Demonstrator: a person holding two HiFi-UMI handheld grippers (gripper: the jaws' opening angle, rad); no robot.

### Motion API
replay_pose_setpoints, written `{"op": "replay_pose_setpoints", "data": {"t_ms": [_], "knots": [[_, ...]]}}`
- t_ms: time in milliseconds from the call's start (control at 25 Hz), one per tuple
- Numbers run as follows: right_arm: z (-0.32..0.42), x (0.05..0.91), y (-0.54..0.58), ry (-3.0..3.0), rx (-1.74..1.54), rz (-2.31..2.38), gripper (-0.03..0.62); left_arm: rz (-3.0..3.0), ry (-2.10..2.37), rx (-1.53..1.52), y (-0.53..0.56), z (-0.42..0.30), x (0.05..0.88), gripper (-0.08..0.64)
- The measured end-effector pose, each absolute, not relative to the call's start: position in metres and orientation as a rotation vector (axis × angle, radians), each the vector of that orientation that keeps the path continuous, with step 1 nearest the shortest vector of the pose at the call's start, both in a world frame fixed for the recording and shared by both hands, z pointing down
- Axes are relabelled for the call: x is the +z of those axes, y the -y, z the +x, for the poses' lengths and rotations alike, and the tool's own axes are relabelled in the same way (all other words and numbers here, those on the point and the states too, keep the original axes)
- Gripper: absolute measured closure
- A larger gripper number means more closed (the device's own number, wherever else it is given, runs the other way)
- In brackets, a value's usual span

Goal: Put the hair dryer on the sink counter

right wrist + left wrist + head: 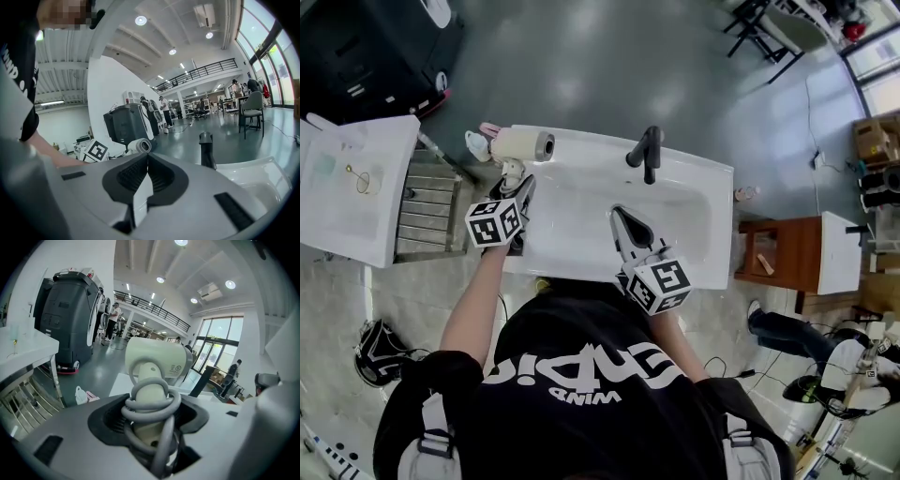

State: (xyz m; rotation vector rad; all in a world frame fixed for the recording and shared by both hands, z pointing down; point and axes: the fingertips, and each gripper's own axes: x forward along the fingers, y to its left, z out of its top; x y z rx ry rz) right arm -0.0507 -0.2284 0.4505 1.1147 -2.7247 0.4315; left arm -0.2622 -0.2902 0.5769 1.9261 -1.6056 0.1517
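Now, step: the set-down, by my reading; you haven't let go yet.
Left gripper: clamped wide on the cord-wrapped handle.
Hair dryer: at the back left corner of the table; contact unclear.
Right gripper: closed, empty, over the basin.
Next: rest it flat, then open your left gripper.

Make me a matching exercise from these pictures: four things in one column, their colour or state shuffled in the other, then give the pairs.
1 hair dryer
2 faucet
3 left hand-held gripper
4 right hand-held gripper

A jaws together, nothing between them
B cream-coloured
C black
D clamped on the dryer's handle

Pairs: 1-B, 2-C, 3-D, 4-A
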Motion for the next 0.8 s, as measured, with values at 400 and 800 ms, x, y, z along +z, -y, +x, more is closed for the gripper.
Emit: {"op": "replay_pose_setpoints", "data": {"t_ms": [400, 800], "knots": [[-0.04, 0.457, 0.233, 2.71, 0.466, 1.14, 0.574, 1.868, 1.629, 0.238, 0.313, -0.265, 0.602, 0.285], [-0.039, 0.463, 0.239, 2.698, 0.493, 1.147, 0.574, 1.841, 1.603, 0.319, 0.328, -0.267, 0.621, 0.285]]}}
